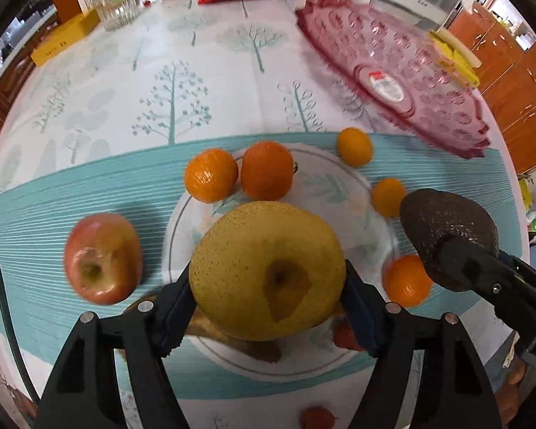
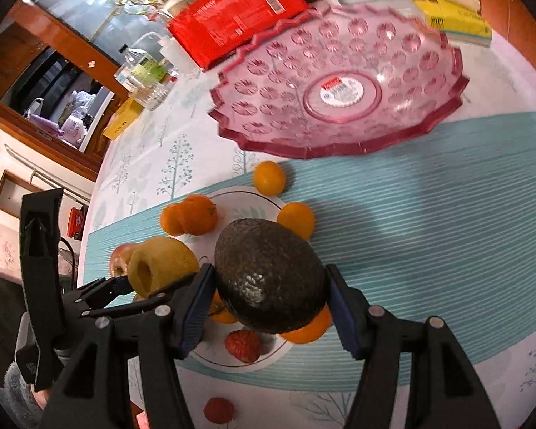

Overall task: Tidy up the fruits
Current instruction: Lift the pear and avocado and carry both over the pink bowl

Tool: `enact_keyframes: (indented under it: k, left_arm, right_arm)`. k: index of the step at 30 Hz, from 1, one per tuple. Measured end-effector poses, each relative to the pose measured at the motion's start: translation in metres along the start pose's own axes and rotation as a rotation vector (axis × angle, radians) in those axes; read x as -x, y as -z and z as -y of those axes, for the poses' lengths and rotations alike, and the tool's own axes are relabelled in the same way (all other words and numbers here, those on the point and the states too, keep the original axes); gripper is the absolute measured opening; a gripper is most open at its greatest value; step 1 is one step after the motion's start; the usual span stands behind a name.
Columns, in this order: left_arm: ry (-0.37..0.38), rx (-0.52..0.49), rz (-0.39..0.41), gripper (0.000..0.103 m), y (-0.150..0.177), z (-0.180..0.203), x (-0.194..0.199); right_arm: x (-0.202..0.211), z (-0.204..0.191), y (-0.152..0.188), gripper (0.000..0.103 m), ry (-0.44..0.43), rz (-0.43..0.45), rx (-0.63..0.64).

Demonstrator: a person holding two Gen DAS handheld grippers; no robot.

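Yellow pear (image 1: 268,268) sits clamped between the pads of the left gripper (image 1: 268,307), above the white plate (image 1: 343,193). The right gripper (image 2: 271,307) is clamped on the dark avocado (image 2: 269,279). Only the left view shows the red apple (image 1: 102,257) fully, lying on the tablecloth (image 1: 89,186). Only the right view shows the whole pink bowl (image 2: 425,121), empty, and a strawberry (image 2: 243,345) on the plate.
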State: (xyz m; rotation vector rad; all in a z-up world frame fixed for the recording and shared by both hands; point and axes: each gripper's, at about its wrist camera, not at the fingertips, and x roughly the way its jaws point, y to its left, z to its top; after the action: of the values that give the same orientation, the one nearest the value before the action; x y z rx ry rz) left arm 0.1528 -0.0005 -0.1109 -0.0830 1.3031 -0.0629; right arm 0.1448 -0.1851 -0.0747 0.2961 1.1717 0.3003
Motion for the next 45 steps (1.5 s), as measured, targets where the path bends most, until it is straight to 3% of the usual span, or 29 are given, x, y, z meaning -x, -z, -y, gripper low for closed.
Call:
enact_keyframes:
  k: [12, 20, 25, 33, 45]
  left_arm:
    - [-0.017, -0.069, 0.195, 0.073, 0.005, 0.045, 0.101]
    - [-0.018, -0.134, 0.261, 0.073, -0.003, 0.087, 0.135]
    - [-0.061, -0.164, 0.304, 0.073, -0.026, 0.104, 0.143]
    - [-0.111, -0.184, 0.322, 0.073, -0.073, 0.108, 0.12]
    - [-0.047, -0.192, 0.263, 0.073, -0.123, 0.106, 0.038]
  right_arm:
    - [0.087, -0.015, 0.004, 0.061, 0.08, 0.155, 0.181]
    - [0.139, 0.004, -0.009, 0.061, 0.253, 0.272, 0.29]
    - [0.155, 0.024, -0.029, 0.061, 0.358, 0.328, 0.314]
    - [0.136, 0.033, -0.069, 0.061, 0.409, 0.352, 0.366]
    - [0.06, 0.04, -0.094, 0.061, 0.375, 0.229, 0.293]
